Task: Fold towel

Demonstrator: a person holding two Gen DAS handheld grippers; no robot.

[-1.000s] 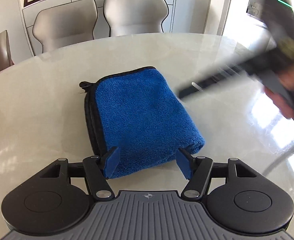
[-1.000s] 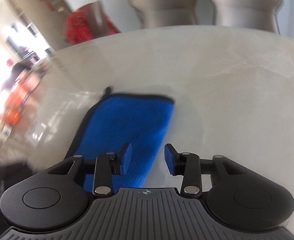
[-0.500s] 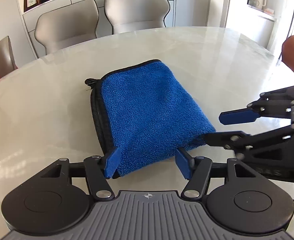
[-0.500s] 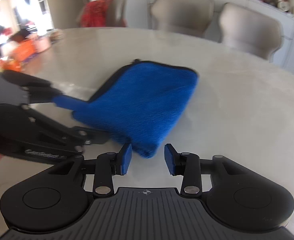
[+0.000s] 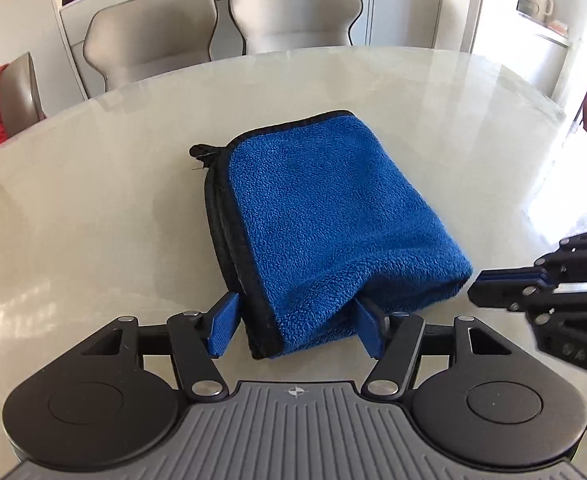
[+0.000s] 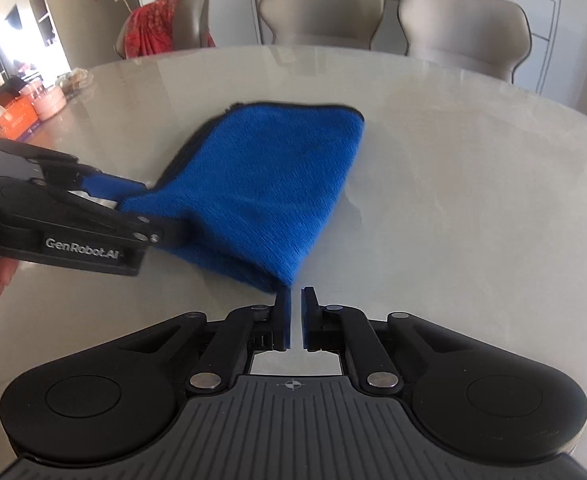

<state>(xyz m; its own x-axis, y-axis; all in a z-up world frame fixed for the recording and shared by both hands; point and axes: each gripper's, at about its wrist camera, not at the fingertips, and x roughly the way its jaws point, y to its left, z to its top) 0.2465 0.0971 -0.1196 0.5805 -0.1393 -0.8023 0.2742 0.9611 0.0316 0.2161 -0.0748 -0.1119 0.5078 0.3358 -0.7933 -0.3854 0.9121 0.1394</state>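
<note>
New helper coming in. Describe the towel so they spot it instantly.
Start at the big pale round table with grey chairs behind it. Near its middle lies the towel, folded into a thick pad. It is the only cloth on the table: bright blue fleece with black edging.

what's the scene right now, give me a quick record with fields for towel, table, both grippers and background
towel: blue towel with black edging, folded, lying flat
table: pale glossy table
left gripper: left gripper open, jaws astride the towel's near corner, pads not pressing it
right gripper: right gripper shut, nothing between the jaws, just short of the towel's near right corner; jaws have just been closing
background: two beige chairs behind the table
</note>
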